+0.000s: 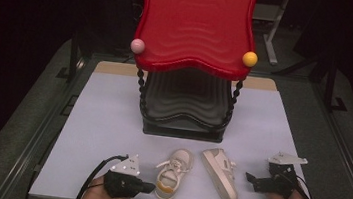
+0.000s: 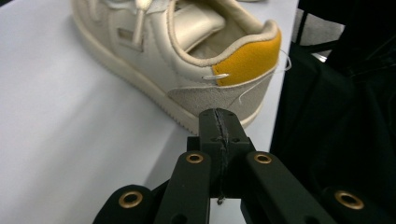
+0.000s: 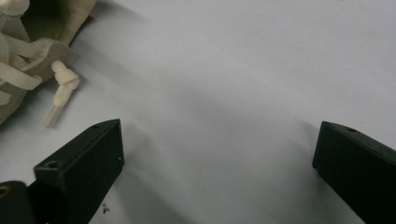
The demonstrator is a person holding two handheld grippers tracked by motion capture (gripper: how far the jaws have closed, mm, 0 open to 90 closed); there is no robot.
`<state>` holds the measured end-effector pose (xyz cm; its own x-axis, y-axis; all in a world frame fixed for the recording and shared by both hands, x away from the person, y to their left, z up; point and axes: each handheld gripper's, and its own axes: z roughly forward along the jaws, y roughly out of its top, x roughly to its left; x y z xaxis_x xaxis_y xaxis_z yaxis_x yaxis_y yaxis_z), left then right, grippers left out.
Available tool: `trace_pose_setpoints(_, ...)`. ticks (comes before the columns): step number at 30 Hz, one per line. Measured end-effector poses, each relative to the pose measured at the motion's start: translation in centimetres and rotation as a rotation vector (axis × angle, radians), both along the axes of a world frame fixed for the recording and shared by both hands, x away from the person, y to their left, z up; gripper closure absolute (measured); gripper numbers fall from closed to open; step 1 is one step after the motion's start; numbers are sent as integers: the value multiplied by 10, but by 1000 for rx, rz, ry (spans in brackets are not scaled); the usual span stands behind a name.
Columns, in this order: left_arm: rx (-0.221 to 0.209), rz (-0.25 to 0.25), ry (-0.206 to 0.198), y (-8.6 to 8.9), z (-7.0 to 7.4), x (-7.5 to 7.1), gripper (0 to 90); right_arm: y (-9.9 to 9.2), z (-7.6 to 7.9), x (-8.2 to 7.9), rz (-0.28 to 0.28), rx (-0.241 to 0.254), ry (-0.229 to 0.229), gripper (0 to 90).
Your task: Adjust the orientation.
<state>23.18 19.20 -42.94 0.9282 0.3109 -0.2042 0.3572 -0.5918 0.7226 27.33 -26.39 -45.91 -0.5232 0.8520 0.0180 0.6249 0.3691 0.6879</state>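
Two cream sneakers lie near the front of the white table [image 1: 107, 117]. The left shoe [image 1: 173, 174] stands upright and has a yellow heel tab [image 2: 250, 60]. My left gripper [image 1: 152, 187] is shut with nothing between its jaws, and its tip [image 2: 219, 116] sits right at that shoe's heel [image 2: 219, 95]. The right shoe [image 1: 220, 174] lies tilted on its side. To its right, my right gripper [image 1: 251, 178] stands open over bare table [image 3: 219, 140]. A knotted lace end [image 3: 60, 88] of that shoe lies beside its left jaw.
A red wavy shelf [image 1: 195, 26] with a black lower tier [image 1: 186, 105] stands at the middle back of the table, with a pink ball [image 1: 137, 45] and a yellow ball [image 1: 249, 58] on its front corners. The table's front edge is close to both hands.
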Motion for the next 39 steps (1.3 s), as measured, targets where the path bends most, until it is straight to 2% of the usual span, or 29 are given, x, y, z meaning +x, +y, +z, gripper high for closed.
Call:
trace_pose_setpoints(5, -9, -24, 9, -10, -1, -2, 900, 0, 0, 0, 0, 0, 1, 12)
trace_pose_setpoints(9, -21, -68, 9, -30, -3, -3, 900, 0, 0, 0, 1, -1, -1, 12)
trace_pose_setpoints(14, -28, -94, 3, -47, -4, -2, 900, 0, 0, 0, 0, 0, 0, 12)
trace_pose_setpoints(20, -27, -114, -14, -56, -1, -4, 899, 0, 0, 0, -1, 1, 1, 12)
trace_pose_setpoints(22, -50, -110, -17, -54, 5, -5, 899, 0, 0, 0, -1, 1, 1, 12)
trace_pose_setpoints(23, -85, -93, -21, -52, 12, -4, 898, 0, 0, 0, -1, 1, 2, 12)
trace_pose_setpoints(26, -113, -80, -25, -50, 19, -3, 867, 0, 0, 0, 1, 0, -1, 12)
trace_pose_setpoints(29, -156, -64, -48, -50, 29, 0, 789, 0, 0, 0, 0, -1, 1, 12)
trace_pose_setpoints(30, -156, -64, -48, -50, 29, 0, 773, 0, 0, 0, 0, -1, 1, 12)
trace_pose_setpoints(31, -177, -54, -57, -53, 33, 2, 758, 0, 0, 0, 1, -1, 0, 12)
trace_pose_setpoints(35, -197, -54, -60, -60, 35, 5, 719, 0, 0, 0, 0, 0, 0, 12)
trace_pose_setpoints(39, -186, -71, -53, -74, 30, 6, 691, 0, 0, 0, 0, 0, -1, 12)
